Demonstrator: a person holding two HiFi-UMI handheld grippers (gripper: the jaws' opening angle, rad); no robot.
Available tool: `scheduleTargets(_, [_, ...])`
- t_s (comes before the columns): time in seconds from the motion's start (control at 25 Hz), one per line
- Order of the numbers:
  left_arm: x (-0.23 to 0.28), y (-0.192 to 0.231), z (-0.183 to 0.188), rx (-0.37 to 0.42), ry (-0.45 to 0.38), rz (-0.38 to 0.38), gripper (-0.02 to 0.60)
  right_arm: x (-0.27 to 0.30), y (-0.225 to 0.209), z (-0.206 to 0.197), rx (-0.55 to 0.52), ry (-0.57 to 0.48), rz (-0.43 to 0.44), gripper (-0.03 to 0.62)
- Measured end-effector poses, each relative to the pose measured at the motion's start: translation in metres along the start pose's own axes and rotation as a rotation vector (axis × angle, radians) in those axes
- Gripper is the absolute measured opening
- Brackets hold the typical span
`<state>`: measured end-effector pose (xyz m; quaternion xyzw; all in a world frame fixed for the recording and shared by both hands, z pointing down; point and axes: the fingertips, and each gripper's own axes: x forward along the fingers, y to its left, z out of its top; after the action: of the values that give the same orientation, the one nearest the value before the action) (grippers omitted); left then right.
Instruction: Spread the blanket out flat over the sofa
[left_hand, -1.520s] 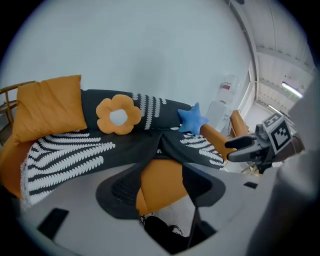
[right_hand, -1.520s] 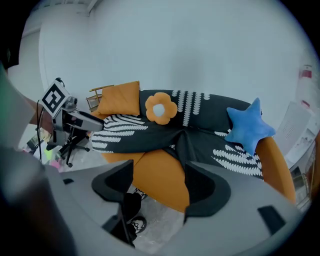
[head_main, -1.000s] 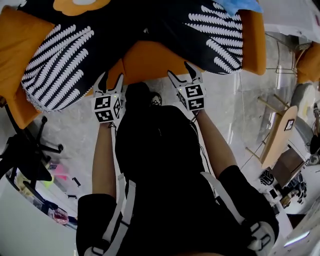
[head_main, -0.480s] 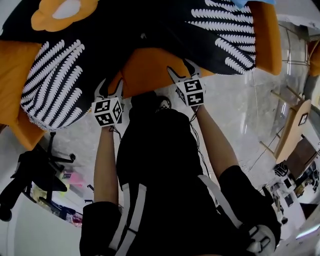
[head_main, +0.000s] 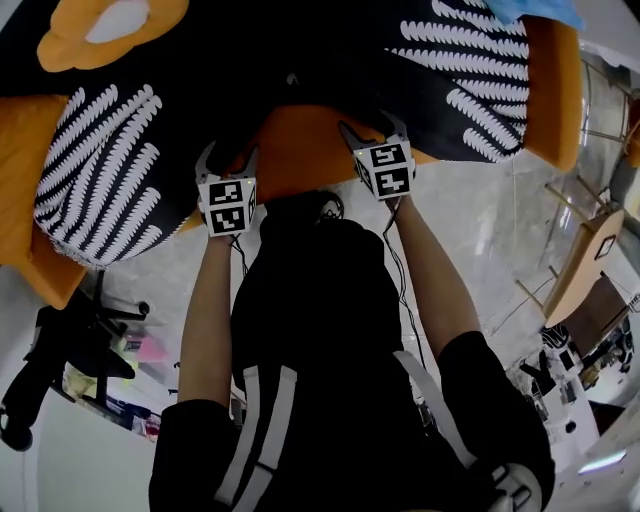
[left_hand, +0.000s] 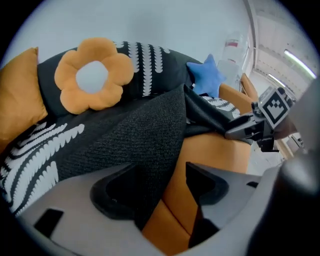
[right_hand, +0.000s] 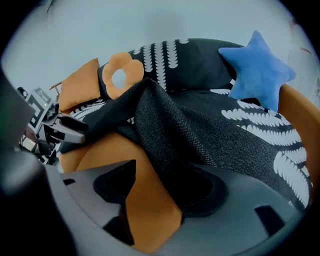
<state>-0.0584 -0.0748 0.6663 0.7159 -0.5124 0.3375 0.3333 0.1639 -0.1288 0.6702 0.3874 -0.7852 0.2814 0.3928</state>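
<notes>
Our left gripper (head_main: 228, 158) is opening its jaws wide. The dark edge of the blanket (head_main: 330, 60) lies loose between them. Our right gripper (head_main: 370, 128) is wide open too (the blanket edge lies over one jaw and is not pinched). The blanket covers the back and seat of the sofa (head_main: 545, 90). Between the two grippers, the orange front of the seat shows.
</notes>
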Motion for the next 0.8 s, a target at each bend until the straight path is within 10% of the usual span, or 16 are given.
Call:
scheduleTargets(0.56, [0.037,0.011,0.002,0.037,0.148,-0.044,0.314,0.01,-0.03,0.004,0.109,0.049,-0.069,0.144])
scheduleTargets(0.8, [0.029,0.028,-0.004,-0.144,0.162,-0.131,0.07,0.009,-0.037,0.0,0.234,0.044,-0.045,0.075])
